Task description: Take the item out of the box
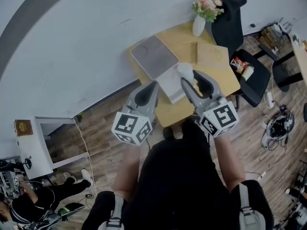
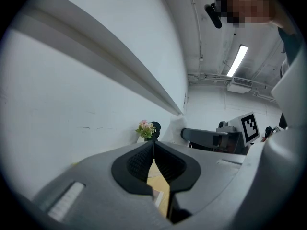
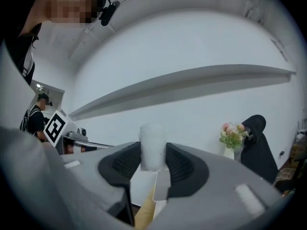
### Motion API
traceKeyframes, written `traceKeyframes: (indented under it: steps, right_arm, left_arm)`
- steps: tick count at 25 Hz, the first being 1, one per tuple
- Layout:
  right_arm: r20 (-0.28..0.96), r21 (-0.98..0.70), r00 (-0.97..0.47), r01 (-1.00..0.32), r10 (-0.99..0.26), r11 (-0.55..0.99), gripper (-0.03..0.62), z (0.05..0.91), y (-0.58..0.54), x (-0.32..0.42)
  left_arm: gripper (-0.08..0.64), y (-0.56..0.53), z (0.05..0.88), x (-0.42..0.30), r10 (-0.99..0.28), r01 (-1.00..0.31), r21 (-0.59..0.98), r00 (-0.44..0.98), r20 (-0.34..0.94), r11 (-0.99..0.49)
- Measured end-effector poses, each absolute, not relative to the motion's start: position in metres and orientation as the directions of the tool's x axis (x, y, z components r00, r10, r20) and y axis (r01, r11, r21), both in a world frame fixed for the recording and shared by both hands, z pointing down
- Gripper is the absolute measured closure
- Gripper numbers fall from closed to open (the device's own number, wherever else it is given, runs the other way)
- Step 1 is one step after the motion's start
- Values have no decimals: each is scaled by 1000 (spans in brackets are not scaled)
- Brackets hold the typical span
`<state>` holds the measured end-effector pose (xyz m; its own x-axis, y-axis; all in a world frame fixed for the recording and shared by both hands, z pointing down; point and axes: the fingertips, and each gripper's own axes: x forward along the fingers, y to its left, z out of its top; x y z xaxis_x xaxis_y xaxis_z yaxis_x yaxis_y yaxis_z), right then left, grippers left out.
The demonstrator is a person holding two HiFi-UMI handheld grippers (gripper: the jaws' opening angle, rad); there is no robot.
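A white frosted cylinder-shaped item [image 1: 184, 71] sits between the pads of my right gripper [image 1: 190, 79], which is shut on it above the yellow table [image 1: 184, 42]. In the right gripper view the item [image 3: 152, 145] stands upright between the jaws of the right gripper [image 3: 153, 161]. Just below it lies the white open box [image 1: 171, 88], with a grey-white tray-like lid [image 1: 153, 56] behind. My left gripper [image 1: 155, 85] hovers at the box's left edge, shut and empty. In its own view the left gripper [image 2: 153, 145] has its tips touching.
A vase of flowers [image 1: 200, 22] and a flat brown cardboard piece [image 1: 212, 54] occupy the table's far right. Black chairs [image 1: 230, 18] stand beyond, one [image 1: 252, 75] carrying snack packets. The white wall runs along the table's left side.
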<state>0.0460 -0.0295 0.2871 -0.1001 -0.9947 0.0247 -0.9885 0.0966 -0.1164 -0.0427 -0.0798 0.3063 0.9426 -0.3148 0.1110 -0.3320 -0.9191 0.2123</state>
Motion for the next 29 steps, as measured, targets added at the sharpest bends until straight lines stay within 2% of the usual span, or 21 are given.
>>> traceKeyframes:
  steps: [6,29]
  right_arm:
    - [16,-122,-136,-984,-991,133,433,287,-29,37]
    - [56,-67,-126,-990,-990,122,433,292,-13,49]
  left_arm:
    - [543,-81,310,-48,-323,-343,210,938,124,-916]
    - [543,-64,311,-38,-314,-335,216,941,124,-917]
